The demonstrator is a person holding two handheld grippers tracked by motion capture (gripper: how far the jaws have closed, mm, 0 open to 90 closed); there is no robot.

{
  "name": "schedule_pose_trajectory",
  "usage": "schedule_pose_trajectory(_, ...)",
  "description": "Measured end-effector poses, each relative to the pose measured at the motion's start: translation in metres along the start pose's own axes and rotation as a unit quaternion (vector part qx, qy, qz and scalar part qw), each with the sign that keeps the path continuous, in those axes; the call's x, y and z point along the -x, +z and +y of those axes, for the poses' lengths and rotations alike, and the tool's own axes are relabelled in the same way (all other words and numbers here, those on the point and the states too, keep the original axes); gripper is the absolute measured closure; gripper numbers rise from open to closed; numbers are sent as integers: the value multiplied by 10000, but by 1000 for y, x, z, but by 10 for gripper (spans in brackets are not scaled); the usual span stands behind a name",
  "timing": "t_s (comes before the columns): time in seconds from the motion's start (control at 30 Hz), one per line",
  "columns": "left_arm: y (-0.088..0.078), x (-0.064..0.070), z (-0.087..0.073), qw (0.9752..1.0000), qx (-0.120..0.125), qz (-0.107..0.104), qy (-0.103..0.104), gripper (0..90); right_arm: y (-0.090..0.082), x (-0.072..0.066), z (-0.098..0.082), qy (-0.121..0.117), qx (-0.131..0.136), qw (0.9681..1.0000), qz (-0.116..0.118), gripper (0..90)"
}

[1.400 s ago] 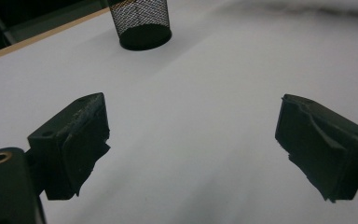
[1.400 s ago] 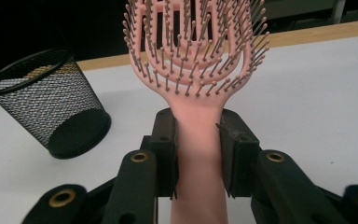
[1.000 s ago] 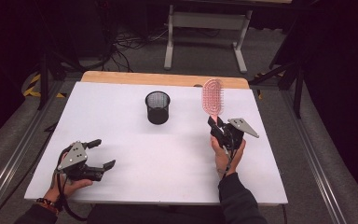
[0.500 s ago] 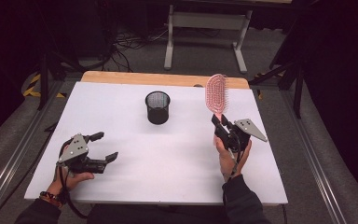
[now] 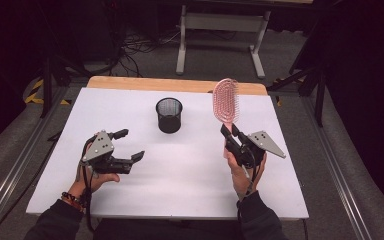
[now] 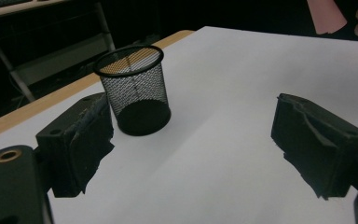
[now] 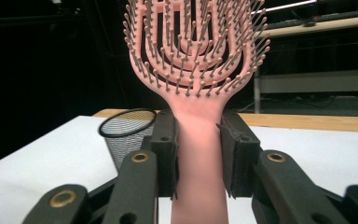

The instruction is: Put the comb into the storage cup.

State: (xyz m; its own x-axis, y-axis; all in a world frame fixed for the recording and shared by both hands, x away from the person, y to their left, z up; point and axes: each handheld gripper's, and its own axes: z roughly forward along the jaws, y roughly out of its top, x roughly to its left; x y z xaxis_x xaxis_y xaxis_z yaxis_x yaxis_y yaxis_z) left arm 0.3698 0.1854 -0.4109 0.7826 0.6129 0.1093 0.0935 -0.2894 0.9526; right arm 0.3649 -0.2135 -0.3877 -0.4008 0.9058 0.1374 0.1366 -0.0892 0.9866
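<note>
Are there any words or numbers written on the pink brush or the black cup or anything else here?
No words, numbers or labels can be read anywhere.
The pink hairbrush: plain, no writing.
The black mesh cup: plain, no label.
The white table: blank.
The left gripper and right gripper: no readable marks.
The yellow and black stripes on the floor are a pattern, not letters.

The pink hairbrush (image 7: 196, 70) loses its top and handle end past the right gripper view's edges
</note>
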Motion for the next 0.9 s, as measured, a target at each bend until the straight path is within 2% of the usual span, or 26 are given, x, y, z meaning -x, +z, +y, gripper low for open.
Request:
schedule_pose_trajectory(0.1,5,0,5,10000,54,-67,-27,136,0,-3,0,3,19,10000,30,700)
schedule_pose_trajectory(0.3,11,-1,16,9993,271,-177,-207,135,0,-11,1,-82,73,9998,190,701)
schedule_pose_trajectory(0.9,20,3,29,9984,427,-321,-179,122,-1,-31,0,-307,139,9983,467,700)
